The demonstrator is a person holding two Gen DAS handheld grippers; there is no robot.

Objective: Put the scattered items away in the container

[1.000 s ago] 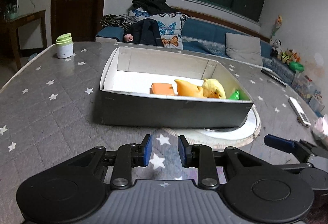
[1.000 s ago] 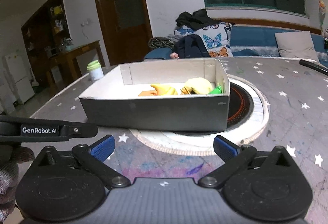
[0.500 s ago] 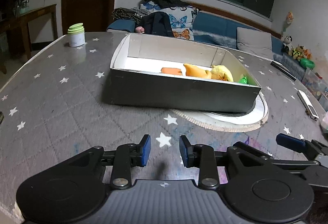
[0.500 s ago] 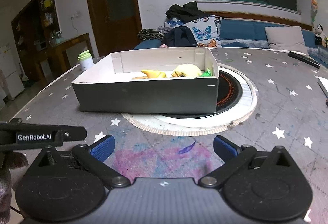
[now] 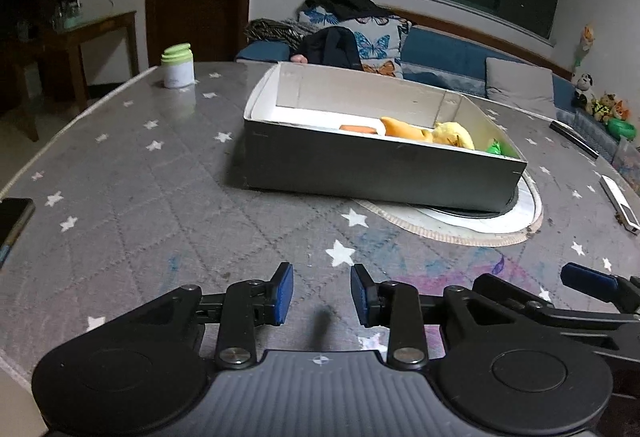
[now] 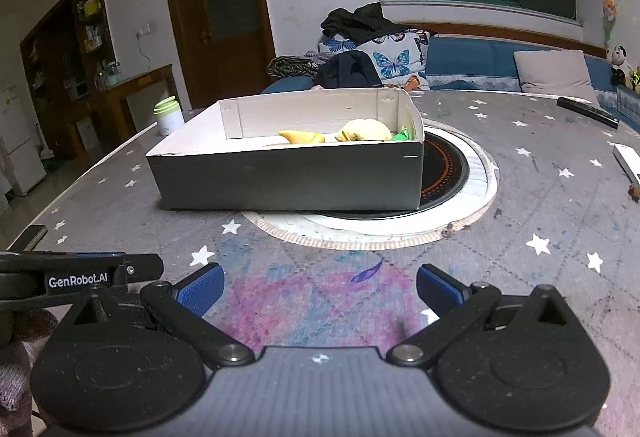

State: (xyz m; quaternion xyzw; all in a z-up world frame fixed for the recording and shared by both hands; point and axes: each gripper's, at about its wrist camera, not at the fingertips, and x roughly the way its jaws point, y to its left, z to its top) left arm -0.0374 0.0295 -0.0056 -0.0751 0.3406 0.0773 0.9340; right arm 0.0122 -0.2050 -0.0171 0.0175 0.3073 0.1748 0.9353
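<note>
A grey cardboard box (image 5: pixel 380 169) with a white inside stands on the table, also in the right wrist view (image 6: pixel 288 177). In it lie an orange block (image 5: pixel 358 127), an orange-yellow soft item (image 5: pixel 402 128), a yellow soft item (image 5: pixel 454 135) and a green item (image 5: pixel 495 147). My left gripper (image 5: pixel 321 295) is empty, its jaws a narrow gap apart, low over the table well in front of the box. My right gripper (image 6: pixel 318 287) is open wide and empty, beside the left one.
The box partly rests on a round black hotplate (image 6: pixel 444 173) with a white ring. A white jar with a green lid (image 5: pixel 178 66) stands far left. A phone (image 5: pixel 12 221) lies at the left edge. Remotes (image 5: pixel 618 199) lie at the right.
Both grippers have drawn back from the box, which now looks smaller and farther. The jaws have not changed.
</note>
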